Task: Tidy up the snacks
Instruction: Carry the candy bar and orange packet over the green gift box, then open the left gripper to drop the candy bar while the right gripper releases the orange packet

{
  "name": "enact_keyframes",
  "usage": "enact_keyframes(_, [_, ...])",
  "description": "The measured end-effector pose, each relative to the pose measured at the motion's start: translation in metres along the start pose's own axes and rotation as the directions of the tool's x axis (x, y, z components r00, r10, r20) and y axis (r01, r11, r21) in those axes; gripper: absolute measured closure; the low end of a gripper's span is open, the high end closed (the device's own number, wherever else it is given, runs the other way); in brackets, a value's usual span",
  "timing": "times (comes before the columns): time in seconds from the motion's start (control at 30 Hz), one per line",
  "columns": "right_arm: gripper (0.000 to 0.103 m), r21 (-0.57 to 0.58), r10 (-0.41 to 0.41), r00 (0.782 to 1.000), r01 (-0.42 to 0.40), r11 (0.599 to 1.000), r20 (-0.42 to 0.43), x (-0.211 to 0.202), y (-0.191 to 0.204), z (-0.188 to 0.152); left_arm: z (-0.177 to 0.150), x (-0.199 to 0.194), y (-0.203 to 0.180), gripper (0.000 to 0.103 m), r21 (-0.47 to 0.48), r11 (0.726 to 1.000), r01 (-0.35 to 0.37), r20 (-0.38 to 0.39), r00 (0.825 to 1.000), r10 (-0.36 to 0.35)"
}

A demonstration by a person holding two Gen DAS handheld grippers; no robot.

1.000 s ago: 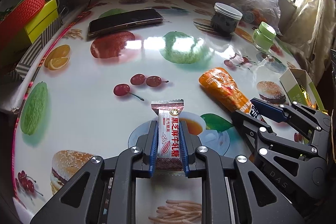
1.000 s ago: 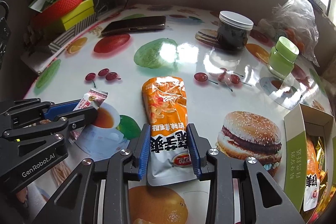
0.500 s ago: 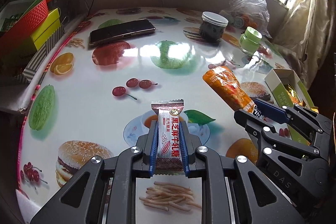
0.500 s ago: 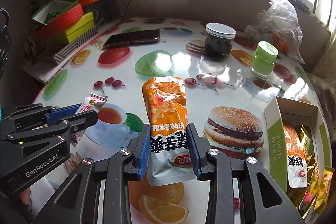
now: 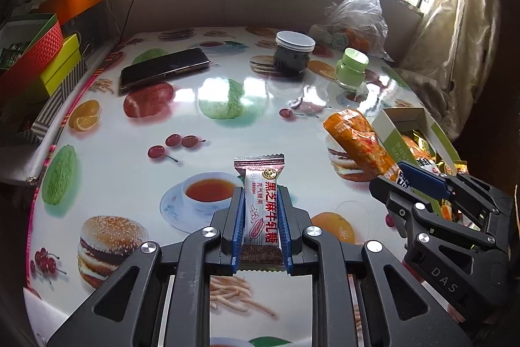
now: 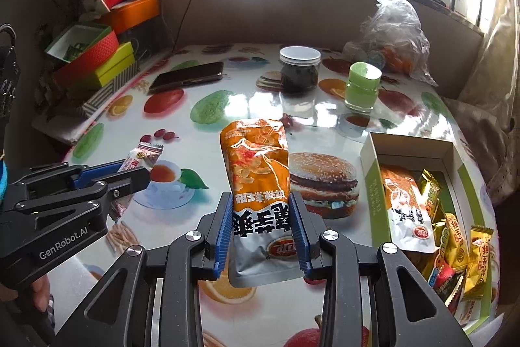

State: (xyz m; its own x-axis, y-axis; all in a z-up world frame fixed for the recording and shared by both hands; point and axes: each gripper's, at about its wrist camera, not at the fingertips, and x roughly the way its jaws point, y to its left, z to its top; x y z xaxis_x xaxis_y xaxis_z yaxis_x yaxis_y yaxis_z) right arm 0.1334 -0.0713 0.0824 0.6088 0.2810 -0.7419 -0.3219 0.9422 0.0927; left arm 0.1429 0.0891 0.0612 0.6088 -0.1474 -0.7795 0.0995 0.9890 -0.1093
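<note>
Both of your grippers have risen off the bench (image 5: 97, 152) since a second ago. Only your right view shows the green box (image 6: 373, 184) lying full of snacks; your left gripper (image 5: 260, 226), level, has jaws clamped on the white candy (image 5: 261, 210), while your right gripper (image 6: 261, 230) grips the orange snack pouch (image 6: 256, 171) aloft beside that box.

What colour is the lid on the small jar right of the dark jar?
Light green, on the small jar; clearest in the right wrist view.
</note>
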Motion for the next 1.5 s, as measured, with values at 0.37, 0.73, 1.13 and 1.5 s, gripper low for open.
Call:
enact_keyframes(0.37, [0.071, 0.066, -0.048, 0.999, 0.046, 0.997, 0.023, -0.03, -0.034, -0.013, 0.003, 0.0, -0.038, 0.083, 0.046, 0.998, 0.049, -0.013, 0.999, -0.048])
enact_keyframes(0.73, [0.071, 0.136, -0.129, 0.991, 0.125, 0.983, 0.024, -0.052, -0.081, -0.027, 0.013, 0.01, -0.085, 0.083, 0.104, 0.988, 0.117, -0.03, 0.993, -0.115])
enact_keyframes(1.13, [0.07, 0.207, -0.217, 0.976, 0.214, 0.955, -0.012, -0.063, -0.128, -0.044, 0.029, 0.032, -0.134, 0.083, 0.153, 0.968, 0.197, -0.068, 0.98, -0.188])
enact_keyframes(1.5, [0.07, 0.252, -0.281, 0.958, 0.287, 0.924, -0.059, -0.061, -0.165, -0.061, 0.042, 0.066, -0.173, 0.083, 0.186, 0.952, 0.242, -0.125, 0.967, -0.222])
